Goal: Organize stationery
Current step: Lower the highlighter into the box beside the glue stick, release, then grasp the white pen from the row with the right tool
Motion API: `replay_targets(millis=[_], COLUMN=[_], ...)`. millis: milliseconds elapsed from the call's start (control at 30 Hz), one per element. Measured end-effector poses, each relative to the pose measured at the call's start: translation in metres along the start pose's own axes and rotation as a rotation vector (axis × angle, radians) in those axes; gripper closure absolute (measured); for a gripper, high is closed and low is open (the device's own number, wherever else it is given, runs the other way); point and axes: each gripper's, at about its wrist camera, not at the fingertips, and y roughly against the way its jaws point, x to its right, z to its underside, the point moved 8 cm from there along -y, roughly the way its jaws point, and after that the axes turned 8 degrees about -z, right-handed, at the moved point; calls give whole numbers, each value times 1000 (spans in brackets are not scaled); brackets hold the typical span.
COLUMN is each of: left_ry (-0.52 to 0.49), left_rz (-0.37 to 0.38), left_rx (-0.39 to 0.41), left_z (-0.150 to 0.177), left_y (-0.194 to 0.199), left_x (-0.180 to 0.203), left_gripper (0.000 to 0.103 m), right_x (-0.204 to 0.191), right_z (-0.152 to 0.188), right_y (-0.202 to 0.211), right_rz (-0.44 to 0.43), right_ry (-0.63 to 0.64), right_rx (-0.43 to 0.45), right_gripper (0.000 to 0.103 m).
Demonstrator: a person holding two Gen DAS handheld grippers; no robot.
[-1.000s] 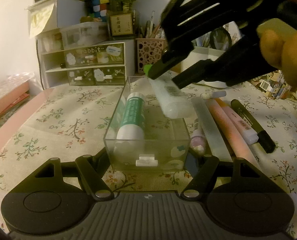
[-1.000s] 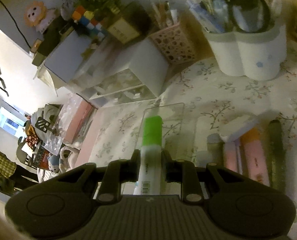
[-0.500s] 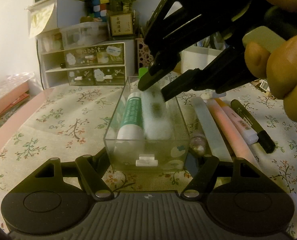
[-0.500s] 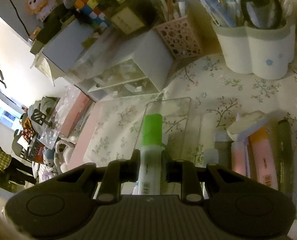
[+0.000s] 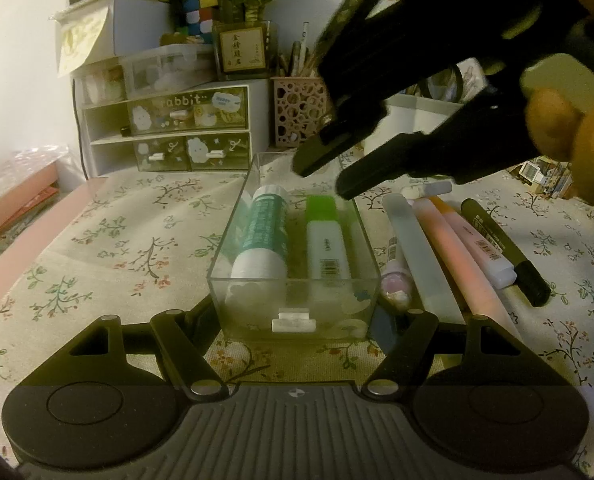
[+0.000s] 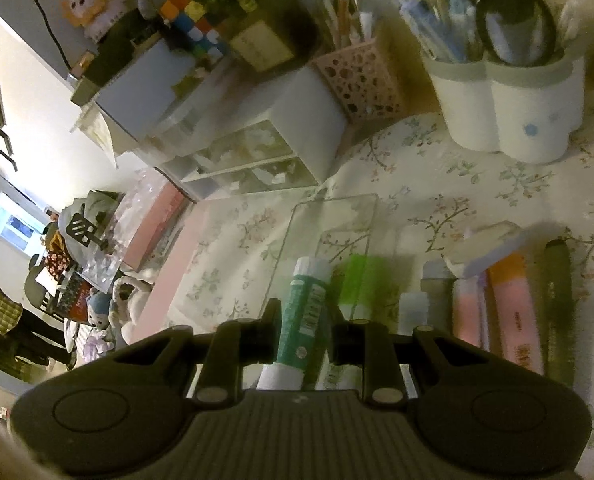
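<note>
Left wrist view: the clear plastic tray (image 5: 293, 280) is sitting on the floral tablecloth (image 5: 109, 240), directly between the two fingers of the left gripper (image 5: 293, 320). The left jaws are pressing on the tray's side walls, clenched on it. Two items are lying lengthwise inside the tray: a teal-labelled glue stick (image 5: 263, 236) on the left side and a green-capped highlighter (image 5: 325, 240) on the right side, side by side.

The right gripper (image 5: 323, 174) is hanging above the far end of the tray, gripped by a person's hand (image 5: 577, 128). Its fingertips are standing slightly apart with nothing between them; the highlighter is lying free below them.

Just beside the tray on the right, a row of stationery is lying on the cloth: a frosted flat case (image 5: 421, 256), a pink highlighter (image 5: 457, 256), a pale pink pen (image 5: 485, 252) and a dark marker (image 5: 501, 252).

Right wrist view: the tray (image 6: 337, 216) is appearing beyond the fingers, the glue stick (image 6: 305, 316) showing in the gap between them without contact. A white pen holder (image 6: 517, 108), a pink perforated pen cup (image 6: 361, 80) and a small drawer unit (image 6: 265, 152) are standing at the back of the table.
</note>
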Motion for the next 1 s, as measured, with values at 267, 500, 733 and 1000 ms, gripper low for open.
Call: replay_targets(millis=[267, 500, 733, 1000], left_ry=[1, 8, 20, 37], left_rz=[-4, -24, -35, -43], left_rx=[1, -3, 8, 10], left_z=[0, 2, 6, 10], left_y=[0, 4, 10, 15], left_x=[0, 1, -1, -6], left_gripper=[31, 31, 31, 31], right_x=[23, 45, 61, 58], right_z=[0, 16, 42, 47], right_y=[33, 57, 75, 87], right_rz=[6, 41, 73, 135], right_ry=[-43, -72, -98, -27], right_rx=[68, 103, 118, 122], right_gripper=[73, 64, 62, 57])
